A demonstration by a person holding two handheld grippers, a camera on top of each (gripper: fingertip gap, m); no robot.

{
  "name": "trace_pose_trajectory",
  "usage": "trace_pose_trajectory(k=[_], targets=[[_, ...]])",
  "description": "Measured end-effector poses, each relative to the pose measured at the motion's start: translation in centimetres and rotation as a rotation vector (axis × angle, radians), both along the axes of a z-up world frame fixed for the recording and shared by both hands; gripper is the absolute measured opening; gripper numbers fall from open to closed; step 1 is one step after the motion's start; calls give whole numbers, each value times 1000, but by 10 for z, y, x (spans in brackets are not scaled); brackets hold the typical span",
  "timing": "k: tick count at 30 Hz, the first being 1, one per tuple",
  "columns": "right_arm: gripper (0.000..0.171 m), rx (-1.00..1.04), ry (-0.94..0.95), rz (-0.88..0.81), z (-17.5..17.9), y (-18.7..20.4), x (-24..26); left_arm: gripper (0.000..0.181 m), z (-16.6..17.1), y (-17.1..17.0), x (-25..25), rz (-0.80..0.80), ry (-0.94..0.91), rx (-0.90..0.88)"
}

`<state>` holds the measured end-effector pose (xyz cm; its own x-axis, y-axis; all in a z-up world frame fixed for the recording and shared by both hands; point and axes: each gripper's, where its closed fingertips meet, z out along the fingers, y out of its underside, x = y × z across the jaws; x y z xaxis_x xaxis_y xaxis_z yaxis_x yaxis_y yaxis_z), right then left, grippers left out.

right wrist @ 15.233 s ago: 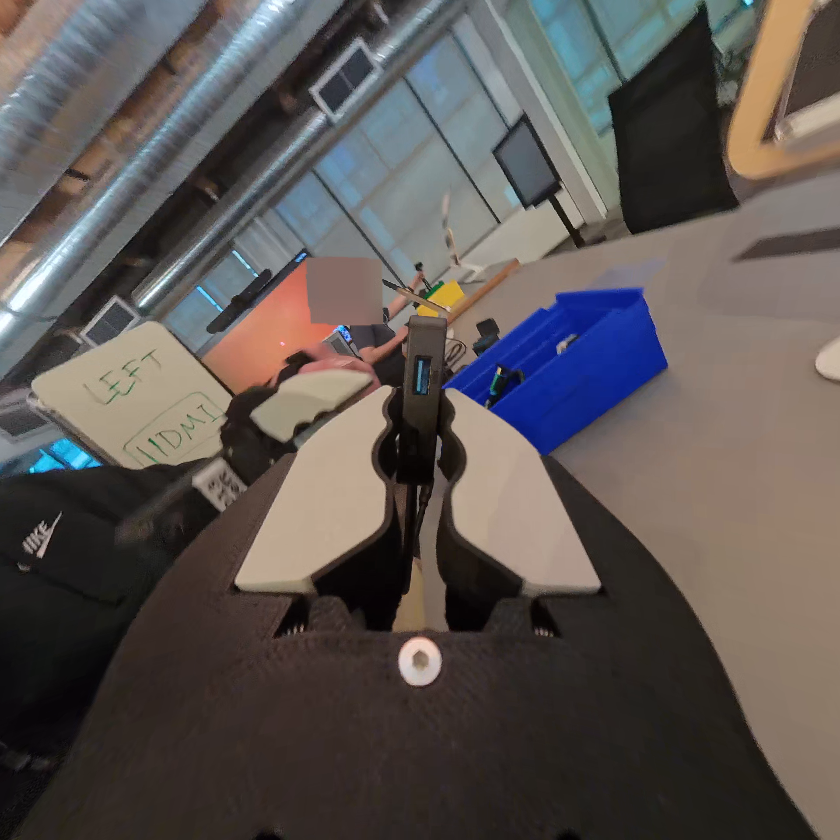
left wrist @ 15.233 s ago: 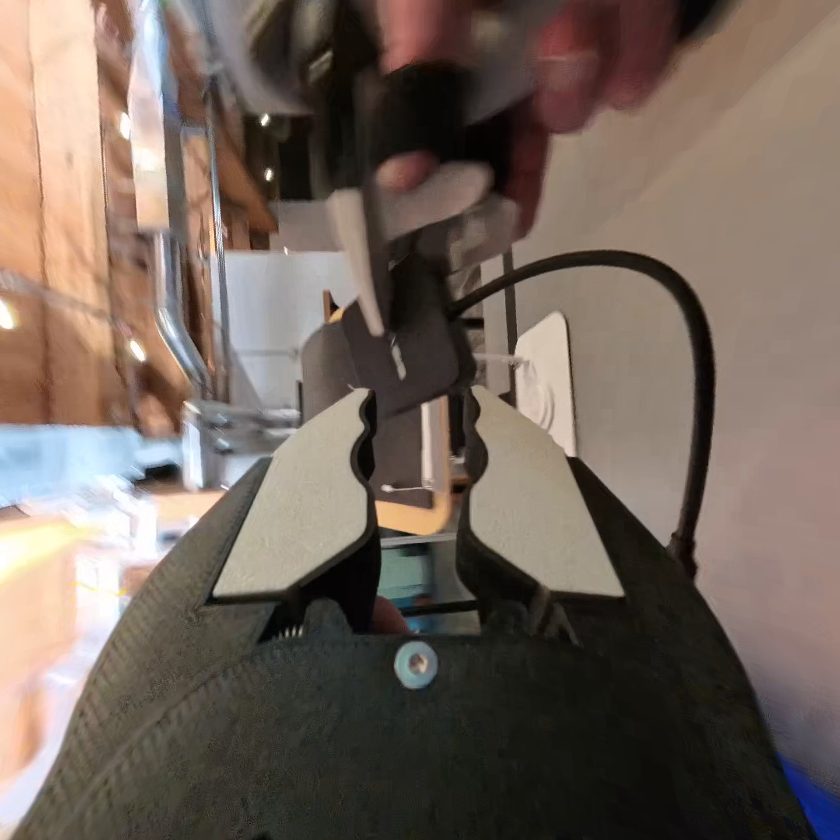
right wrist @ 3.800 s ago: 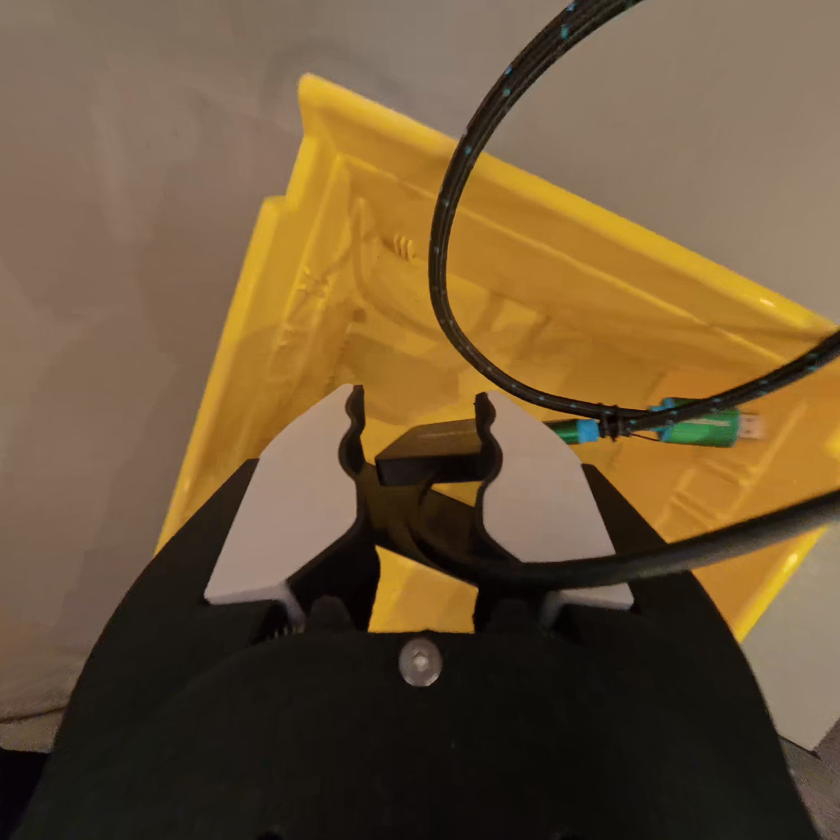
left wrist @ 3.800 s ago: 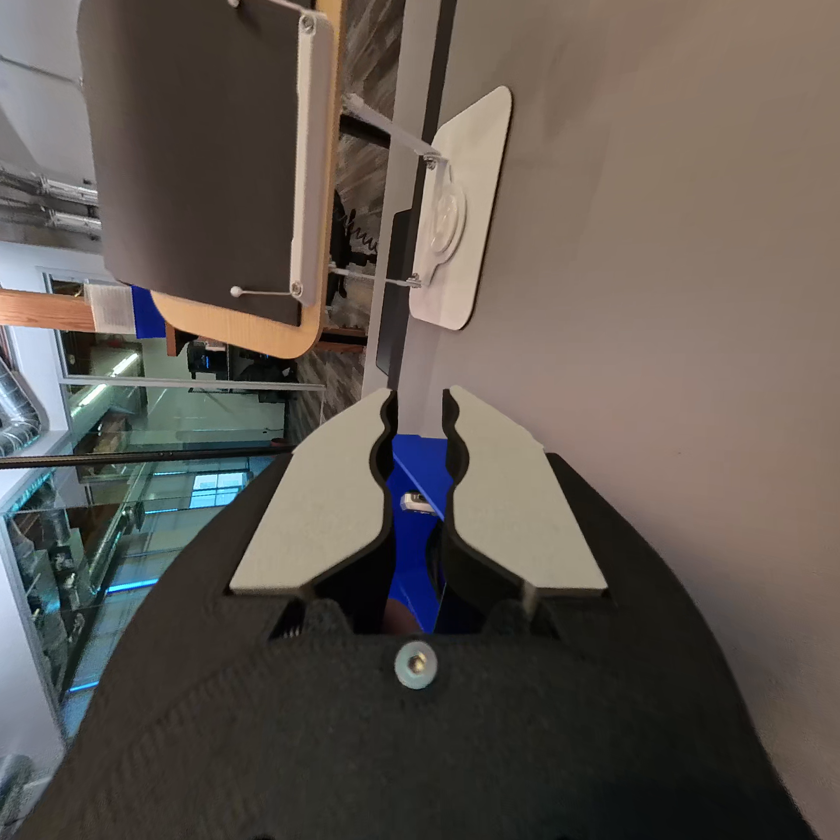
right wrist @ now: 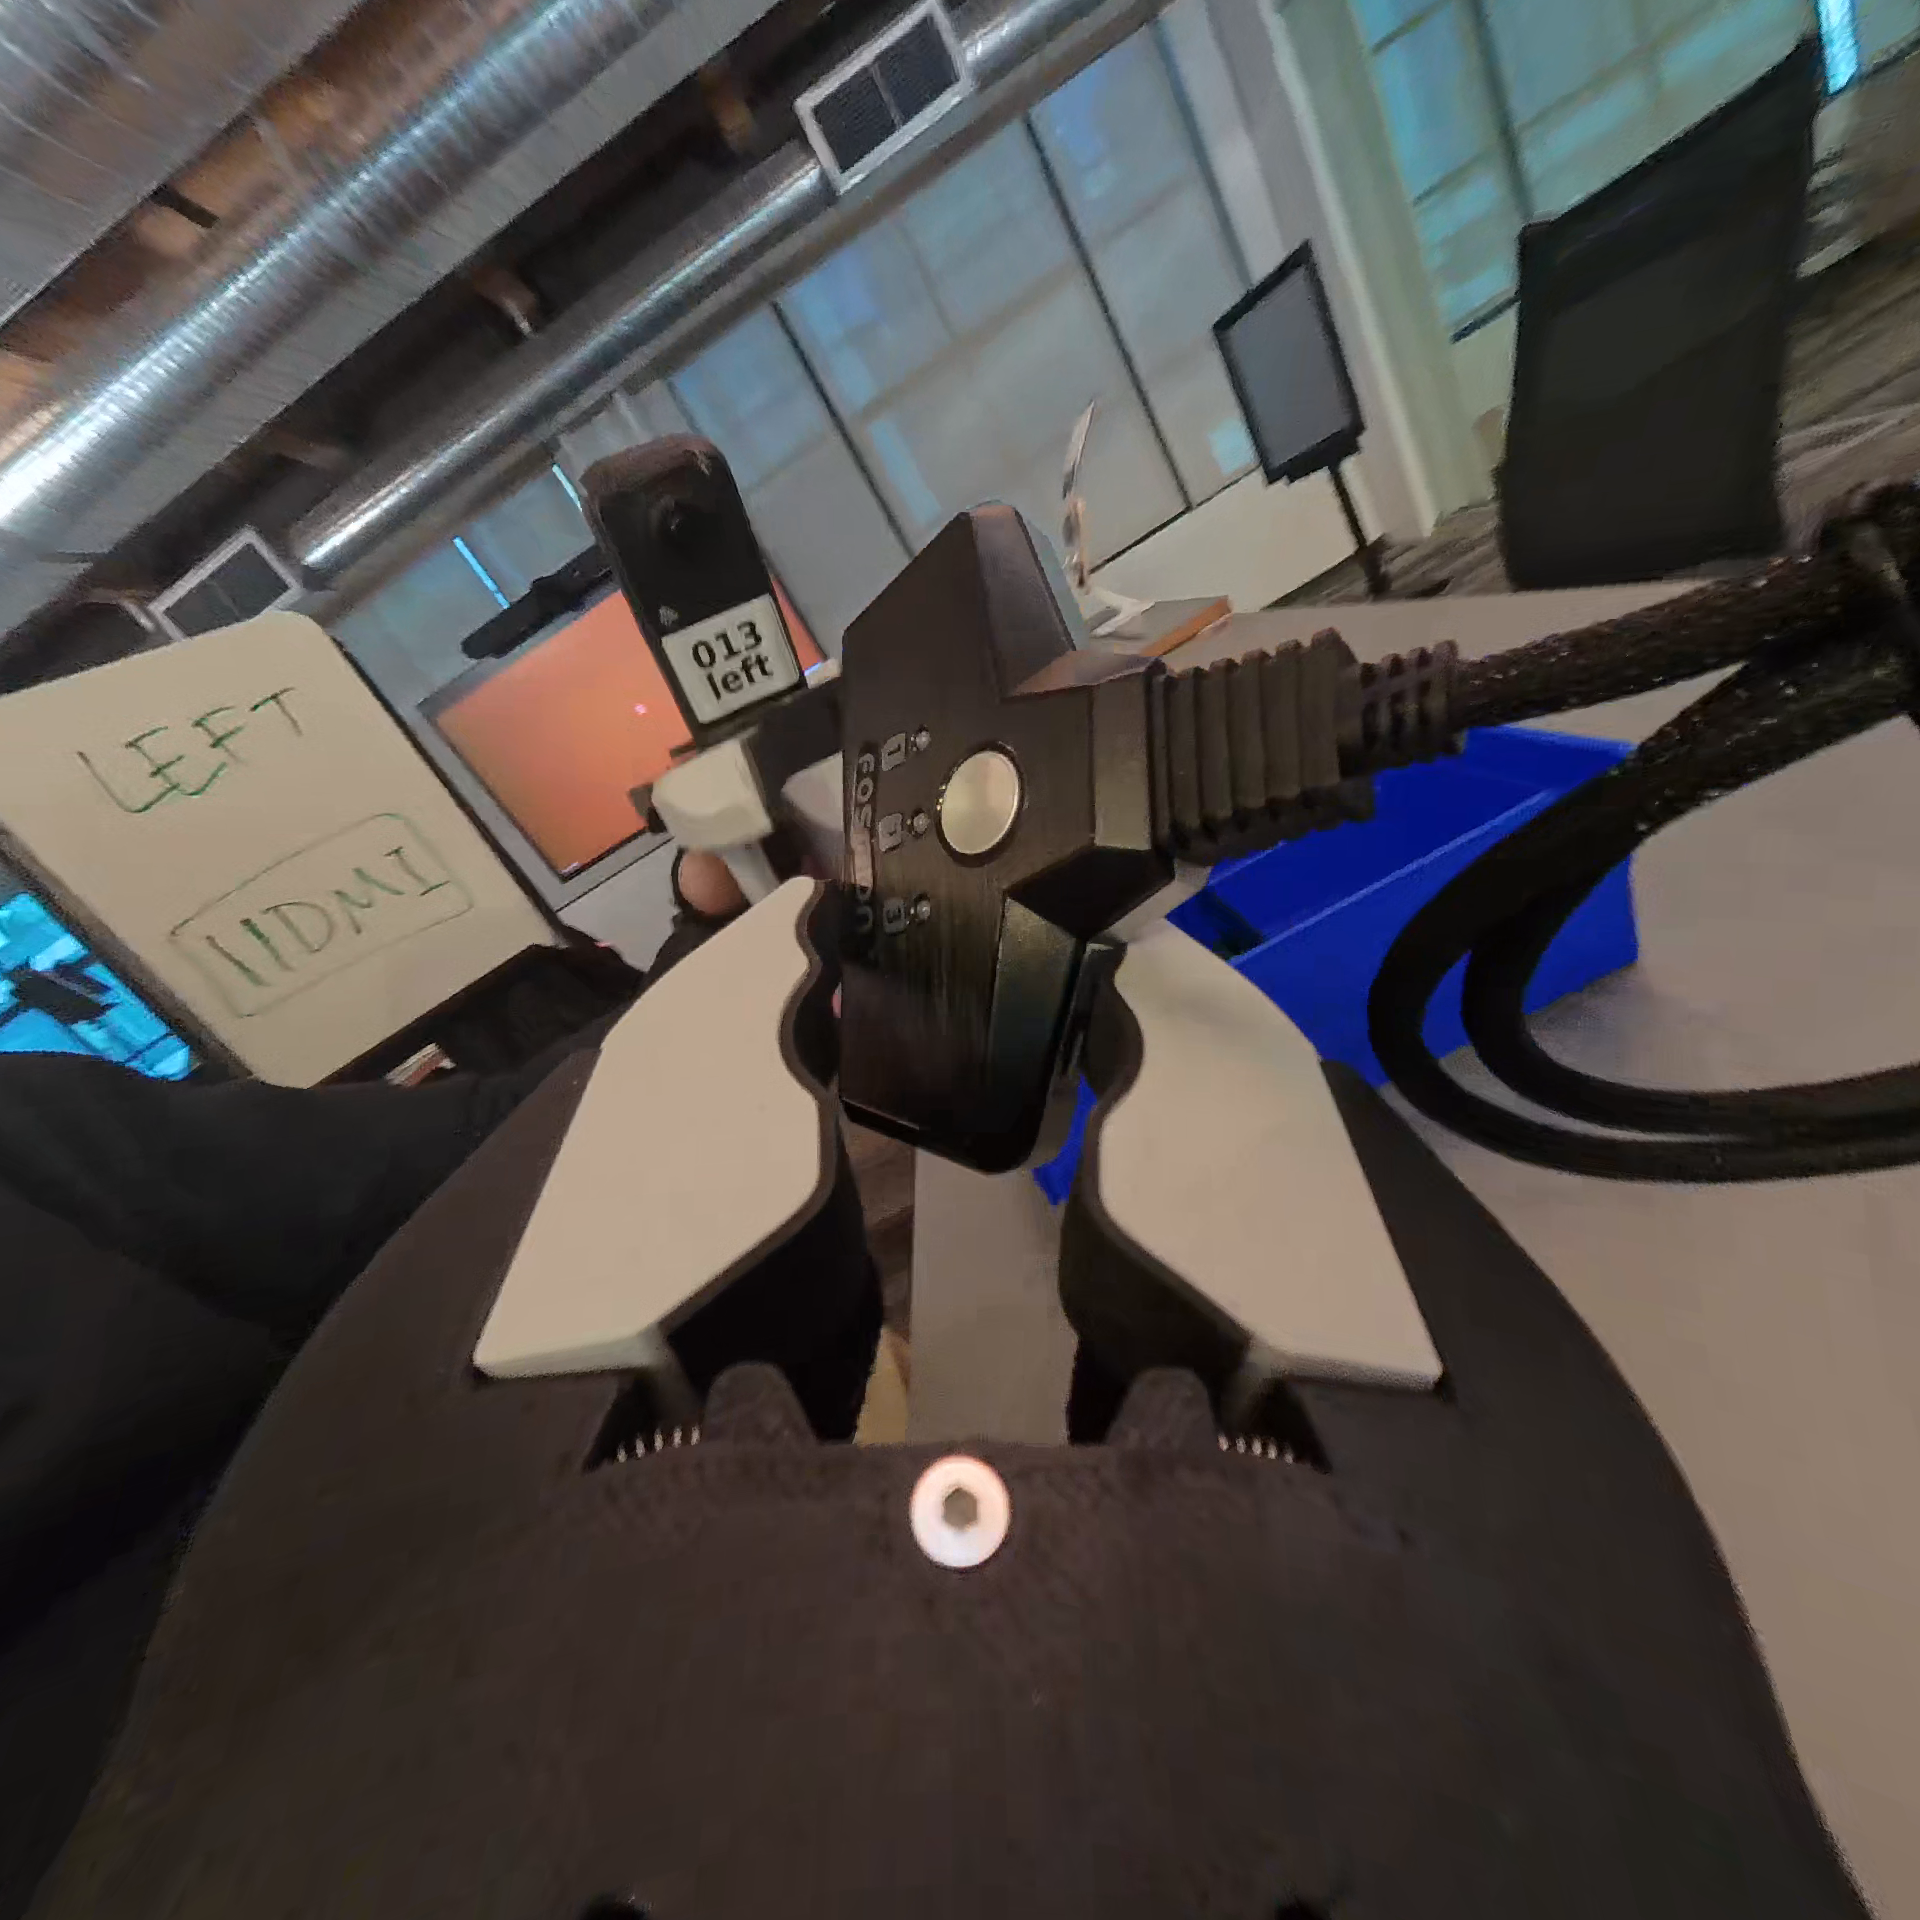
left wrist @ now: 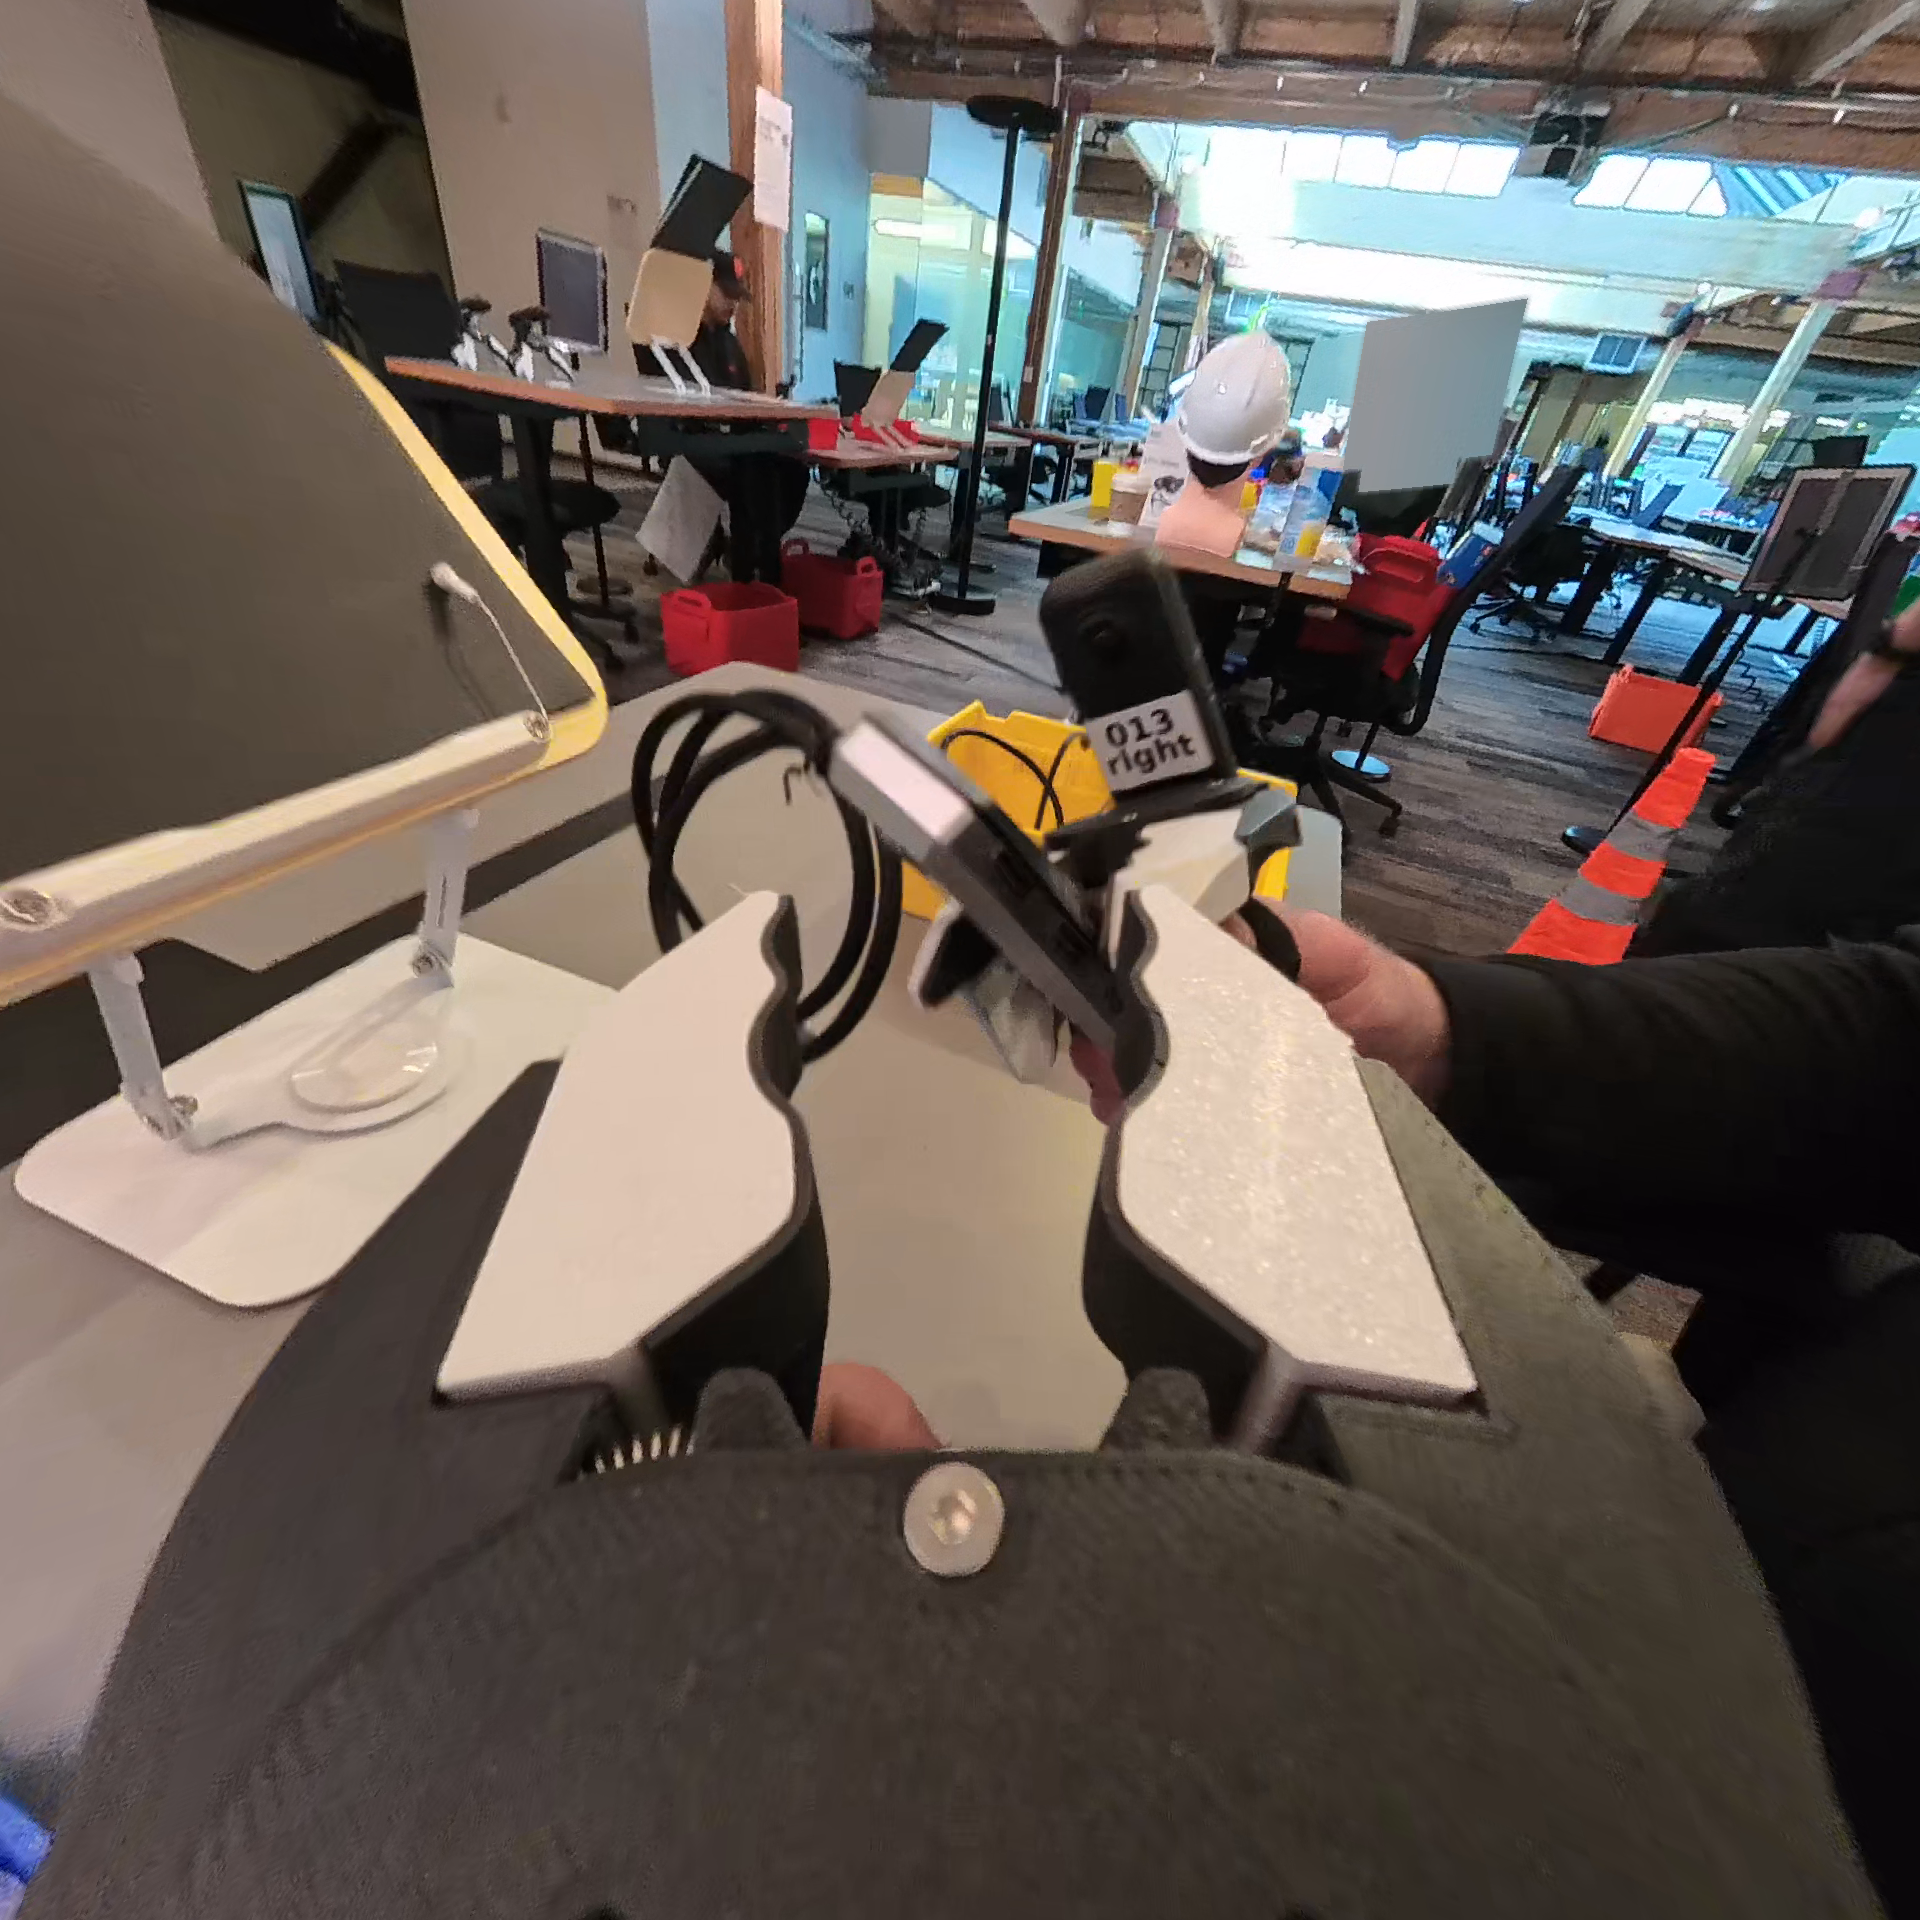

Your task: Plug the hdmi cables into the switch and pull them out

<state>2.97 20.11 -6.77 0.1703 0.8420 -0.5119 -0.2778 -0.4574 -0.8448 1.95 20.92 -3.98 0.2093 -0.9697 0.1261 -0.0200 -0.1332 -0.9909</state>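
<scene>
Right gripper (right wrist: 961, 1023): switch (right wrist: 956, 904) upright, cable (right wrist: 1558, 675) rightward.

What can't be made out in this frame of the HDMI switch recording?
- Left wrist view: the switch is motion-blurred, so whether its edge ports are empty is unclear; the right gripper covers its lower end.
- Right wrist view: the black braided cables run off the right edge, ends unseen.
- Right wrist view: the switch's left edge hides behind a finger.
</scene>
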Motion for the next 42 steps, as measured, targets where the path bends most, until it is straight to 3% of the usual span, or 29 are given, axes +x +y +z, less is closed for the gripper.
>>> trace_pose_trajectory(k=[6,7,8,11,15,20,25,30,33,36,42], targets=[[44,143,-181,-121,-17,3,-9,59,-17,3,16,25,-33,-127],[44,176,-236,-149,-21,3,-11,50,-19,3,17,22,-42,-159],[44,211,-276,-177,-24,4,-13,31,-21,2,17,10,-50,-182],[44,265,-347,-229,-25,5,-14,24,-21,2,15,-17,-84,-226],[55,311,-468,-151,-35,-2,-19,21,-14,-1,12,-31,-65,-193],[49,351,-623,-72,-49,-16,-8,20,-10,8,0,-2,-66,-200],[44,609,-856,-220,-46,-15,8,20,-16,14,0,19,-53,-250],[66,836,-1106,-446,-42,0,10,20,-23,9,9,18,-40,-303],[59,866,-1212,-483,-52,8,11,20,-25,-2,20,-18,-38,-332],[39,874,-1260,-526,-55,11,16,20,-30,-14,35,-48,-32,-367],[37,795,-1254,-432,-63,10,23,22,-32,-10,35,-34,-16,-352]])
